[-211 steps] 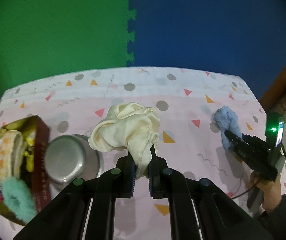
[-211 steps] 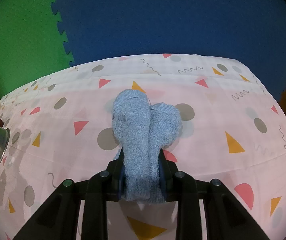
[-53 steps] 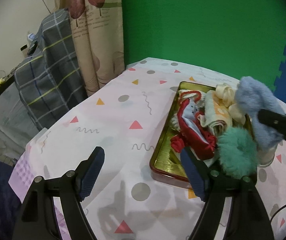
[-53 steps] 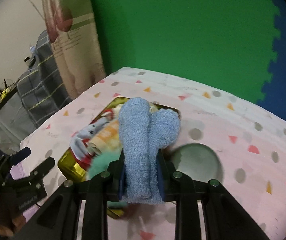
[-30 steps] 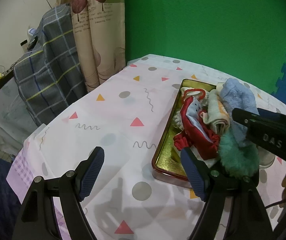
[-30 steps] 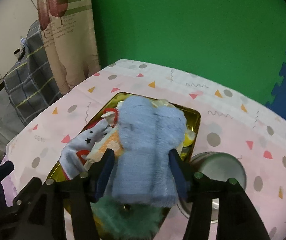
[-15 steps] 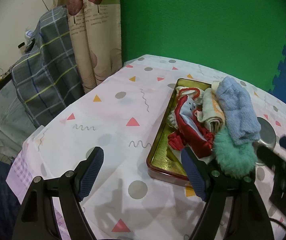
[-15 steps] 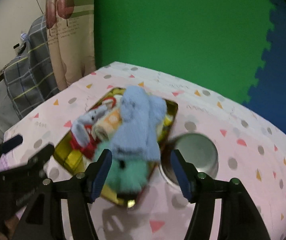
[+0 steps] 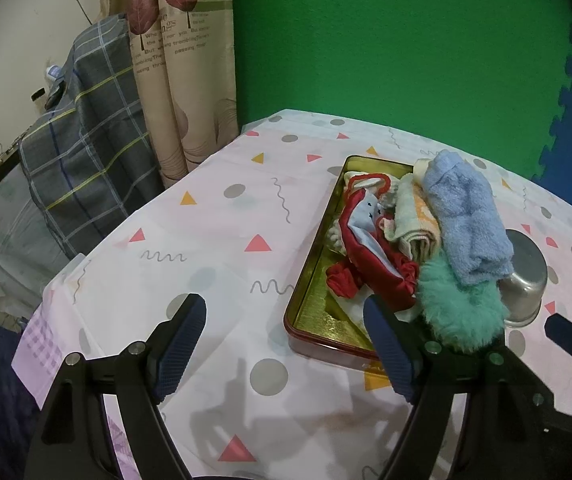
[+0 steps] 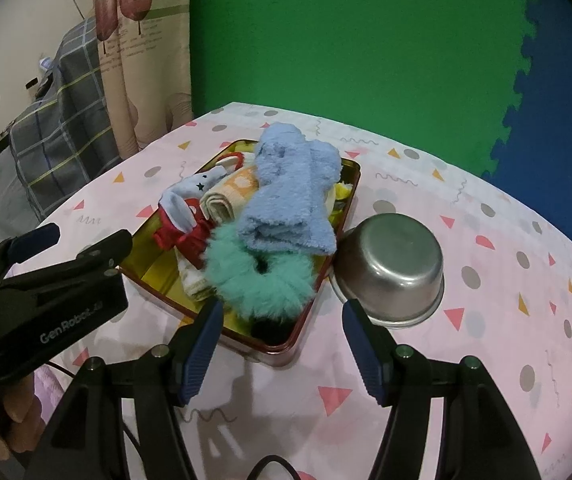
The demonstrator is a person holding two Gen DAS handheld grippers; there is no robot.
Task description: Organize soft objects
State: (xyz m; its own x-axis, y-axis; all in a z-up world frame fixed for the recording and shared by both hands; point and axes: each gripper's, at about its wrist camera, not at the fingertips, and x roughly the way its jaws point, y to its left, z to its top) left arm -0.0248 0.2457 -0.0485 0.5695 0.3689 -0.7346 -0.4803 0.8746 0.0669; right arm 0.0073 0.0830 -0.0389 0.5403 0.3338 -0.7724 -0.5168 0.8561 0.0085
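Both claws, left claw [image 9: 286, 344] and right claw [image 10: 280, 342], gape empty; probably nudge the blue towel [image 10: 292, 192] at frame centre deeper into the tin [image 10: 274, 346].

The desk [image 9: 214, 240] lies bare on the curtain [image 9: 174, 80] side of the tin [image 9: 314, 280], giving open passage there; the tin itself is heaped with soft things, the blue towel [image 10: 290, 196] topmost; the upturned steel bowl [image 10: 394, 264] touches its other side; the left tongs [image 10: 66, 248] stand near the tin's corner.

The blue towel [image 10: 292, 192] hides the tin [image 10: 158, 268]'s far contents — only yellow scraps [image 10: 342, 192] peek out.
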